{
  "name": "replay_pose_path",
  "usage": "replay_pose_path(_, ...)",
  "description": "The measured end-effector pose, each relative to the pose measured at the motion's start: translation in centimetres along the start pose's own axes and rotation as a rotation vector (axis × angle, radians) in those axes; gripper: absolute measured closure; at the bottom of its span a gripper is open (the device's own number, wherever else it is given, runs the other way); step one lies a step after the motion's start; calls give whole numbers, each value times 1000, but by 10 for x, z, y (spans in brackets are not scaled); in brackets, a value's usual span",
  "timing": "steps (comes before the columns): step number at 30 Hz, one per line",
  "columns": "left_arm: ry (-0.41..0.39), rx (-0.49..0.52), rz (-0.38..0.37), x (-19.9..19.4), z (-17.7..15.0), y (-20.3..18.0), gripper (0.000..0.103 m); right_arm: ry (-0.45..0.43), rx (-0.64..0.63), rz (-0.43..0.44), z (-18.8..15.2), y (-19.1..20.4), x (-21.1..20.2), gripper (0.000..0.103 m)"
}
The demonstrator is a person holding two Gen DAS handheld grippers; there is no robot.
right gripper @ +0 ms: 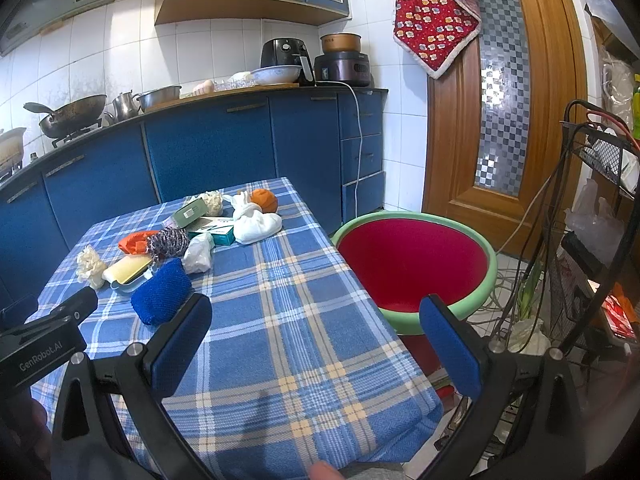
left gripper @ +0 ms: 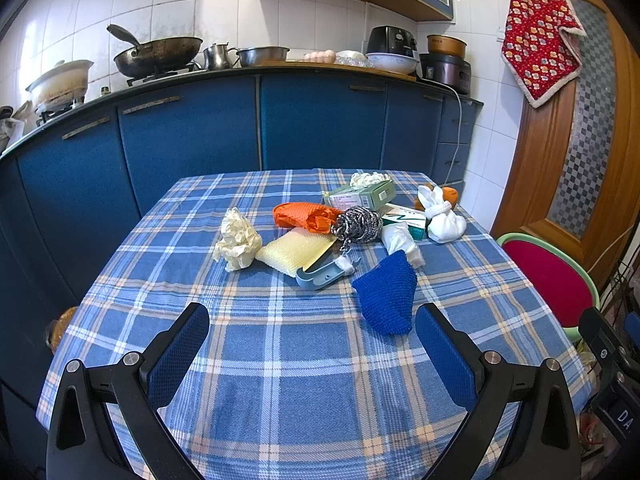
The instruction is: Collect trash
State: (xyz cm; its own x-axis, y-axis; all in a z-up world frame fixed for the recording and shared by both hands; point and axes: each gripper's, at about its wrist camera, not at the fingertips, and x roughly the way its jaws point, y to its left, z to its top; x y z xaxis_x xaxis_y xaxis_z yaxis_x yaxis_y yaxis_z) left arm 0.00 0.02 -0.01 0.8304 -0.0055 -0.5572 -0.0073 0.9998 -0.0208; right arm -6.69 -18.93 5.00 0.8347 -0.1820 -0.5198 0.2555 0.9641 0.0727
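A heap of trash lies on the blue plaid tablecloth: a crumpled cream paper, a yellow sponge, an orange mesh bag, a steel scourer, a blue knitted cloth, green boxes and a knotted white bag. My left gripper stands open above the near cloth, short of the heap. My right gripper is open too, over the table's right edge, with the blue knitted cloth beside its left finger. A red basin with a green rim sits right of the table.
Blue kitchen cabinets with a wok and pots run behind the table. A wooden door with a red quilted cloth stands to the right. A black wire rack and cables crowd the right side.
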Motion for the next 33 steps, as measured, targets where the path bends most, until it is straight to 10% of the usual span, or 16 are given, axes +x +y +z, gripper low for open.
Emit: replay_pose_path(33, 43, 21, -7, 11, 9, 2, 1, 28, -10, 33, 3, -2, 12, 1)
